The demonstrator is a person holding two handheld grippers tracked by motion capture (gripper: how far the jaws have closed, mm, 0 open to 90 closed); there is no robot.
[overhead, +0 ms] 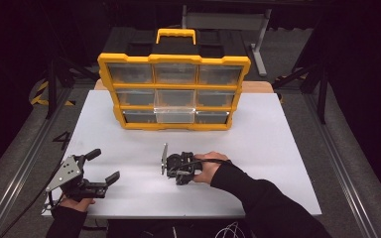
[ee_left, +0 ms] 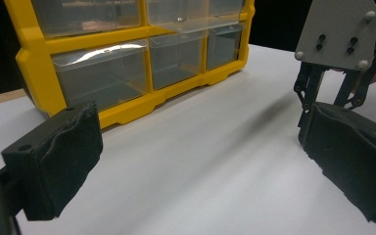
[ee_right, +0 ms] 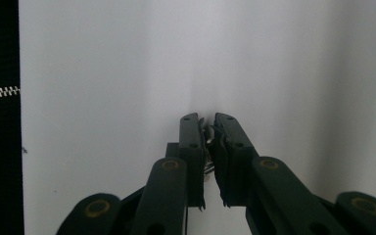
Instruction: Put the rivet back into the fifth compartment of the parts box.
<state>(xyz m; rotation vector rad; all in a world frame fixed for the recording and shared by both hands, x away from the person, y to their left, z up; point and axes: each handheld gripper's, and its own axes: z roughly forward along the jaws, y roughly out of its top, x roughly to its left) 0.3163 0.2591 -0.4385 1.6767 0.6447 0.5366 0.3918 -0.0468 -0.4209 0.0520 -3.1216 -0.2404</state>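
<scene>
Right gripper (overhead: 174, 166) fingers closed on a small metal piece (ee_right: 208, 169); left gripper (overhead: 104, 168) fingers wide apart.

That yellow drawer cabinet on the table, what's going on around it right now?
A person sits at a white table with a two-jaw gripper in each hand. The yellow-and-black drawer cabinet with clear plastic drawers stands at the far side; its bottom middle drawer is pulled out a little. The left gripper rests near the front edge, jaws wide open and empty. The right gripper lies mid-table, jaws shut, with something small and metallic seemingly pinched between them, too small to identify.
</scene>
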